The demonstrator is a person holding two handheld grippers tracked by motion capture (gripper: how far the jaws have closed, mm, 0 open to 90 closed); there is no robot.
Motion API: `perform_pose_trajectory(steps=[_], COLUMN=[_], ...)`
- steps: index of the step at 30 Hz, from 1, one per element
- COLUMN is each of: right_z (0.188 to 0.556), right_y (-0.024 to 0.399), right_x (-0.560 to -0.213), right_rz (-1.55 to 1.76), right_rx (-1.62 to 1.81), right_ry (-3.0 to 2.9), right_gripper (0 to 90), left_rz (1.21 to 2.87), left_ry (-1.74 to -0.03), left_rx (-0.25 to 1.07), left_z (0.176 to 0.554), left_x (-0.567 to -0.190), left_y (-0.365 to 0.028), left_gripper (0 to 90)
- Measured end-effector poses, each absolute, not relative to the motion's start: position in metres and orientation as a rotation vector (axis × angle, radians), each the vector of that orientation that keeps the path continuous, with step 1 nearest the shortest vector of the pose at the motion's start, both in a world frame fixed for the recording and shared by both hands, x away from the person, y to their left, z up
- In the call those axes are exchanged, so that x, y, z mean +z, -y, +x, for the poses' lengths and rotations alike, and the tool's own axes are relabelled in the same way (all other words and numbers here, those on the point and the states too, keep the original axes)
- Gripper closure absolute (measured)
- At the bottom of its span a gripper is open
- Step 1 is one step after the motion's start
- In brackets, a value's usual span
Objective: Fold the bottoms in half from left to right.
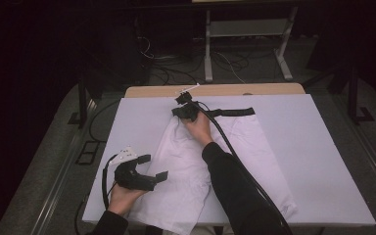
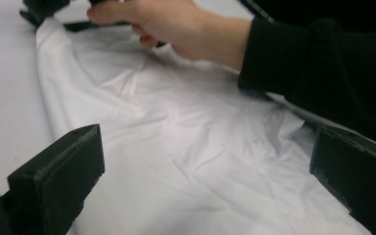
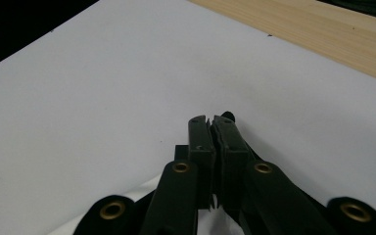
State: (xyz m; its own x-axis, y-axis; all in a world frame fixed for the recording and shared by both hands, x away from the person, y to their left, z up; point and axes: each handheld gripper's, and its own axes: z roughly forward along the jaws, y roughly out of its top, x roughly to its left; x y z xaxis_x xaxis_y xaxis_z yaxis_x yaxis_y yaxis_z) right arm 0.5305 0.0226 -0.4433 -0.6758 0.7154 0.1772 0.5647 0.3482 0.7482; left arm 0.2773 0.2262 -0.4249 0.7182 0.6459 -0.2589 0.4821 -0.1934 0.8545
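- A white garment (image 1: 191, 166) lies flat on the white sheet (image 1: 323, 161) that covers the table, running from the near edge up toward the far side; it has a black band (image 1: 232, 112) along its far end.
- The right gripper (image 1: 182, 111) sits at the far left corner of the garment, where the black band begins, with the right hand (image 1: 199, 128) resting on the cloth just behind it.
- In the right gripper view its jaws are pressed together, pinched on the garment's edge: a sliver of white cloth (image 3: 215, 199) shows between them, and black fabric lies under the tips.
- The left gripper (image 1: 152, 169) hovers at the garment's left edge, near the table's front, held in the left hand (image 1: 123, 196).
- Its jaws stand wide apart, with nothing clamped; in the left gripper view the wrinkled cloth (image 2: 196, 161) lies between and beyond them.
- A black cable (image 1: 235, 156) trails from the right gripper back along the black sleeve (image 1: 235, 191).
- A strip of bare wood (image 1: 274, 89) shows at the table's far edge.
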Motion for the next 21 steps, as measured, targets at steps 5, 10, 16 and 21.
perform_pose_trajectory(steps=[5, 10, 16, 21], right_z=[0.529, 0.527, 0.527, 0.527], right_y=[-0.022, -0.020, -0.018, -0.017], right_x=[-0.442, -0.441, -0.441, -0.441], right_rz=[1.159, 1.168, 1.170, 1.179], right_rx=[1.236, 1.256, 1.262, 1.267], right_ry=[-2.419, -2.409, -2.407, -2.404], right_gripper=[85.8, 85.7, 85.7, 85.7], left_rz=[1.879, 1.900, 1.902, 1.901], left_ry=[-0.910, -0.955, -0.993, -1.022], left_rx=[0.177, 0.174, 0.155, 0.139], left_z=[0.278, 0.274, 0.268, 0.264], left_x=[-0.424, -0.423, -0.422, -0.424], left_y=[-0.229, -0.240, -0.254, -0.261], left_gripper=[0.0, 0.0, 0.0, 0.0])
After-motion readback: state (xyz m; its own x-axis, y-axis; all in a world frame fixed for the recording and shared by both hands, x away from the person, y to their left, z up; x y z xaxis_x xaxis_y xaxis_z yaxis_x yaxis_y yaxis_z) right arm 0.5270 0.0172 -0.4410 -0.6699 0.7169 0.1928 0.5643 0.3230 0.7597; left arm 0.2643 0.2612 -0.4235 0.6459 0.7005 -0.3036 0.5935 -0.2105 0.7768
